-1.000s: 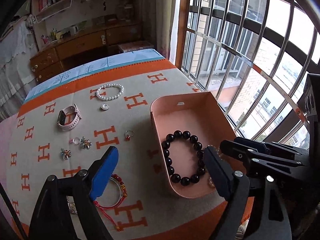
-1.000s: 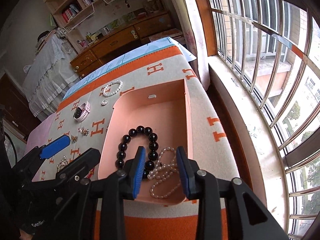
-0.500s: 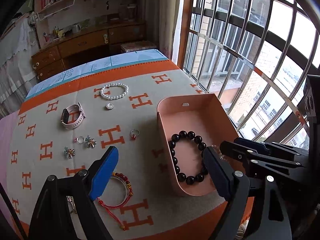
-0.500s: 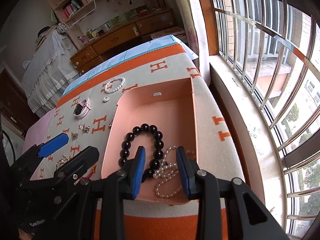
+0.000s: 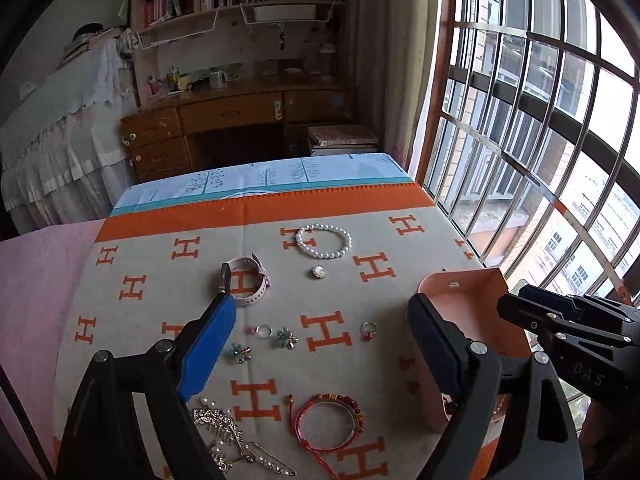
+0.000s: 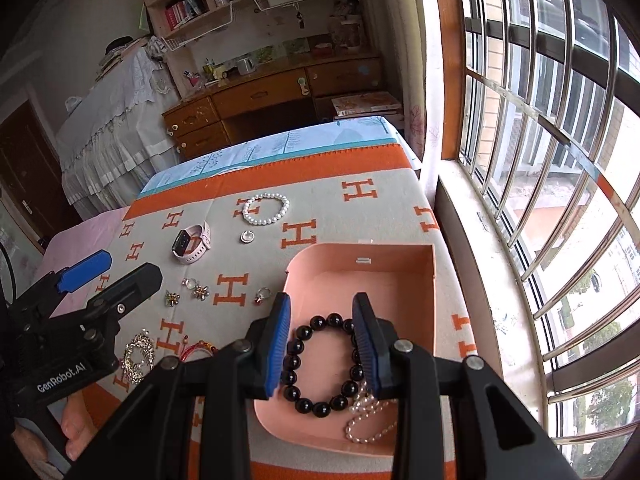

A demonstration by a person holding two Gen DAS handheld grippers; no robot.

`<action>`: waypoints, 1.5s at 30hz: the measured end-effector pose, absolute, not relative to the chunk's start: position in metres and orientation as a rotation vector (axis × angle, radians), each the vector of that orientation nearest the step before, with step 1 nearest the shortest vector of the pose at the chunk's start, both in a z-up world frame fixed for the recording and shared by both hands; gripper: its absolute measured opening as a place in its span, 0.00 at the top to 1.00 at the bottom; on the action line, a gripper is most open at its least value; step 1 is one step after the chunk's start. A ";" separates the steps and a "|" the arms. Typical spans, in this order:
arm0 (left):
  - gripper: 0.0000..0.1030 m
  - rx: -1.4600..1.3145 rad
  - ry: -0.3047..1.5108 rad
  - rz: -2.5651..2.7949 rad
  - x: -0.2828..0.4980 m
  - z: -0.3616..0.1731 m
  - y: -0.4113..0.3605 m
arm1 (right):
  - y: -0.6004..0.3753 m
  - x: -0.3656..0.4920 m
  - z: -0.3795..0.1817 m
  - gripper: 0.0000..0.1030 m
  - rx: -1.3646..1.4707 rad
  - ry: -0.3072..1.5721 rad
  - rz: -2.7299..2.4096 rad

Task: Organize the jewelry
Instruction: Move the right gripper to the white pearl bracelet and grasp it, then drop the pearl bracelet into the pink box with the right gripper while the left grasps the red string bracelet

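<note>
Above the orange H-pattern blanket [image 5: 344, 332], left gripper [image 5: 320, 344] has pulled back w/ jaws wide & empty, right gripper [image 6: 322, 340] half-open over black round-bead bracelet [image 6: 320, 364] inside pink box [image 6: 400, 280].

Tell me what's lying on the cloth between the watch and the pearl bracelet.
A small round silver-rimmed brooch lies between the watch and the pearl bracelet, apart from both. The right wrist view shows it best.

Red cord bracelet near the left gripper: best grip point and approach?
The red cord bracelet lies flat as an open loop. Probably pinch the beaded arc on its right, one finger inside the ring, left gripper descending from above; the loose tail would likely slip.
</note>
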State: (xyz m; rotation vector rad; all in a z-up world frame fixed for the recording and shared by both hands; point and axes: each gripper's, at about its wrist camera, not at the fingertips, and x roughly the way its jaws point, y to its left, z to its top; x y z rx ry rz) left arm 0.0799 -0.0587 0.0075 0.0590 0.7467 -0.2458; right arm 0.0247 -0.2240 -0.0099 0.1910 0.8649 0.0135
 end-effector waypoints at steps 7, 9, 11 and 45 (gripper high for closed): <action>0.11 0.026 0.675 -0.124 0.105 0.039 -0.018 | -0.206 0.070 0.024 0.61 0.161 0.854 0.107; 0.06 0.015 0.663 -0.107 0.112 0.045 -0.008 | -0.204 0.087 0.030 0.61 0.161 0.856 0.115; 0.02 -0.004 0.653 -0.093 0.121 0.049 0.003 | -0.201 0.104 0.035 0.60 0.161 0.860 0.120; 0.01 -0.015 0.986 -0.063 0.230 -0.066 0.044 | -0.163 0.277 -0.114 0.93 0.015 1.269 0.026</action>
